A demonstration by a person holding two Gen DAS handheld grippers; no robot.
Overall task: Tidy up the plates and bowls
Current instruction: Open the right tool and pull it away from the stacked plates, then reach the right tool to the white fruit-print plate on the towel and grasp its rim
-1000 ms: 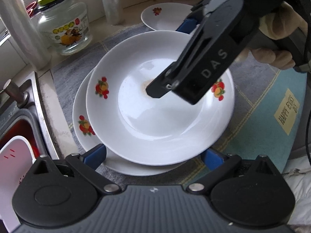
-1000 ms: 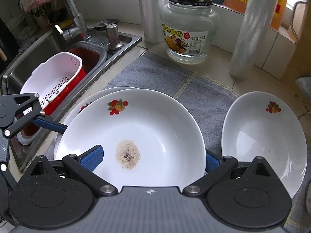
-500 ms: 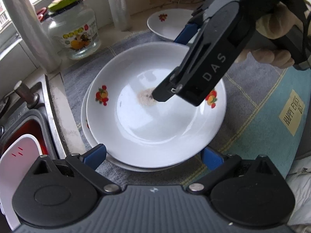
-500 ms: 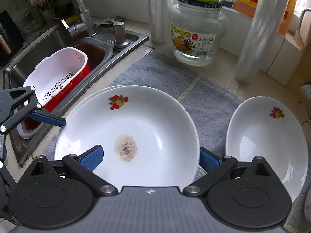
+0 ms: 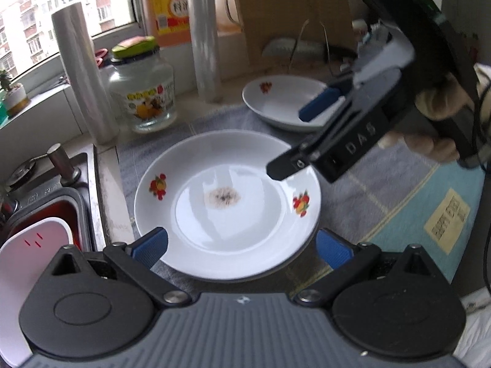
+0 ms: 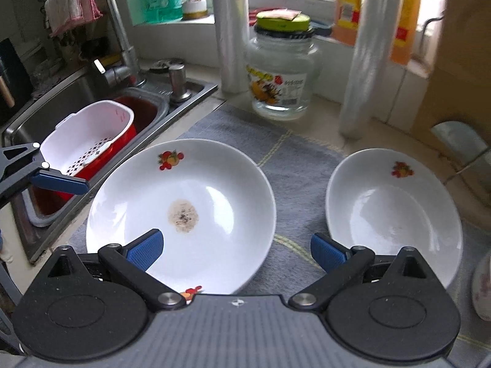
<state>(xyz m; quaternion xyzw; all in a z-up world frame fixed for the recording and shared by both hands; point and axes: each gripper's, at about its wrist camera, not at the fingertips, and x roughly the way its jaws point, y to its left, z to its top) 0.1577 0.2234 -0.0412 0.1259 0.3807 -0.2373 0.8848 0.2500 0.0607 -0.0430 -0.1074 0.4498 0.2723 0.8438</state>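
Observation:
A white plate (image 5: 227, 205) with fruit prints and a brown stain in its middle lies on the grey mat; it also shows in the right wrist view (image 6: 184, 211). A dark rim under its near edge hints at a second plate below. To its right sits a white bowl (image 6: 392, 214), seen at the back in the left wrist view (image 5: 276, 104). My left gripper (image 5: 242, 247) is open above the plate's near edge, holding nothing. My right gripper (image 6: 236, 250) is open over the gap between plate and bowl, holding nothing. One of its blue fingers (image 5: 319, 105) hangs over the bowl.
A glass jar (image 6: 280, 76) with a green lid and two rolls of plastic wrap (image 6: 362, 61) stand behind the mat. The sink at the left holds a white and red basket (image 6: 89, 141) under the faucet (image 6: 119, 36). Another dish (image 6: 481, 285) shows at the right edge.
Both grippers have lifted and drawn back from the stained plate. The plate now lies squarely over the lower one, which hardly shows any more.

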